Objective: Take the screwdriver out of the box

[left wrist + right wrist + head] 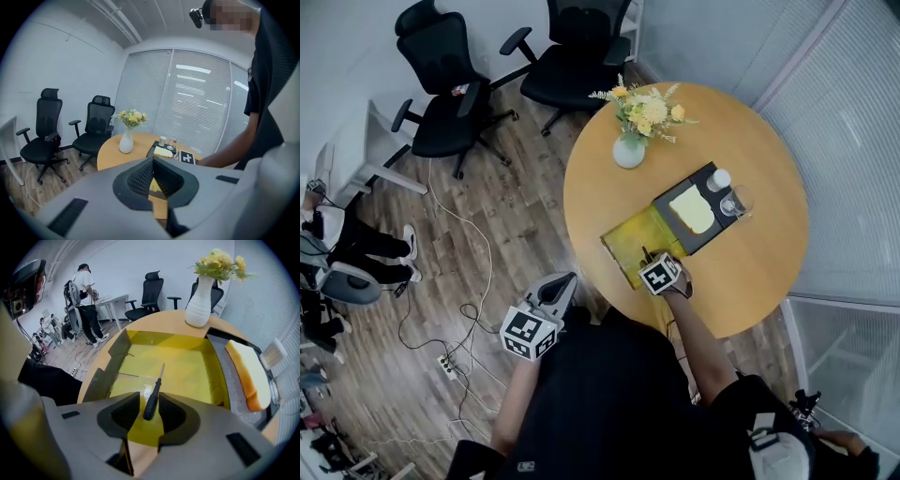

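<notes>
A black-handled screwdriver (152,399) lies on the floor of the open yellow box (187,362), its thin shaft pointing away from me. My right gripper (149,411) points steeply down into the box (630,236). Its jaws are open, one on each side of the handle, with a gap showing on both sides. In the head view the right gripper (647,258) sits at the box's near edge on the round wooden table (750,272). My left gripper (567,279) hangs off the table's left edge with nothing in it. Its fingertips (153,161) appear to meet.
Behind the box lies a black tray (675,246) with a pale yellow pad (694,208) and two glasses (733,200). A white vase of flowers (628,150) stands at the table's far side. Two black office chairs (445,94) and floor cables (464,309) are at the left.
</notes>
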The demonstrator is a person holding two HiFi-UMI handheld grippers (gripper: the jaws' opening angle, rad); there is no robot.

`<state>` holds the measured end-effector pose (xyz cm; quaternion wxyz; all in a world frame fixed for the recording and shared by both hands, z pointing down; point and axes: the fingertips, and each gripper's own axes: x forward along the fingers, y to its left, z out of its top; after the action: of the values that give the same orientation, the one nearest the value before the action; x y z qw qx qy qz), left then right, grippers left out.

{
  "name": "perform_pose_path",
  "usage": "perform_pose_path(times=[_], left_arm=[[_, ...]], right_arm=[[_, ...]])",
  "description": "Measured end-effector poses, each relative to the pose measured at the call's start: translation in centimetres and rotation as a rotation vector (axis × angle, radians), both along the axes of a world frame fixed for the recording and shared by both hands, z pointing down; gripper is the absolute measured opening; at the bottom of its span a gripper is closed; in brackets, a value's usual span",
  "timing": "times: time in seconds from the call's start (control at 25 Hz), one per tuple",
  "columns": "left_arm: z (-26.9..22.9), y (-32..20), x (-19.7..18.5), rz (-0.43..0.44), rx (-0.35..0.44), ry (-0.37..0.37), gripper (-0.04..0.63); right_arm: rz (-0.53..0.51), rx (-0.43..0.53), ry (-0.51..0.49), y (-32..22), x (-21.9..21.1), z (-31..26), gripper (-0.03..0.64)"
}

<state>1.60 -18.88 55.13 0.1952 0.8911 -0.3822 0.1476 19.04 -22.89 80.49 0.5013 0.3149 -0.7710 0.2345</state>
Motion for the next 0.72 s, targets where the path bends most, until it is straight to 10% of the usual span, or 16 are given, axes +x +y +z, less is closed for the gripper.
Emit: perform_pose_path(times=[0.72], left_arm=[[0.2,0.3,-0.2,-0.019,0.004,0.003,0.006]], right_arm=[[-0.081,-0.064,0.166,0.0,0.4,2.2,0.061]])
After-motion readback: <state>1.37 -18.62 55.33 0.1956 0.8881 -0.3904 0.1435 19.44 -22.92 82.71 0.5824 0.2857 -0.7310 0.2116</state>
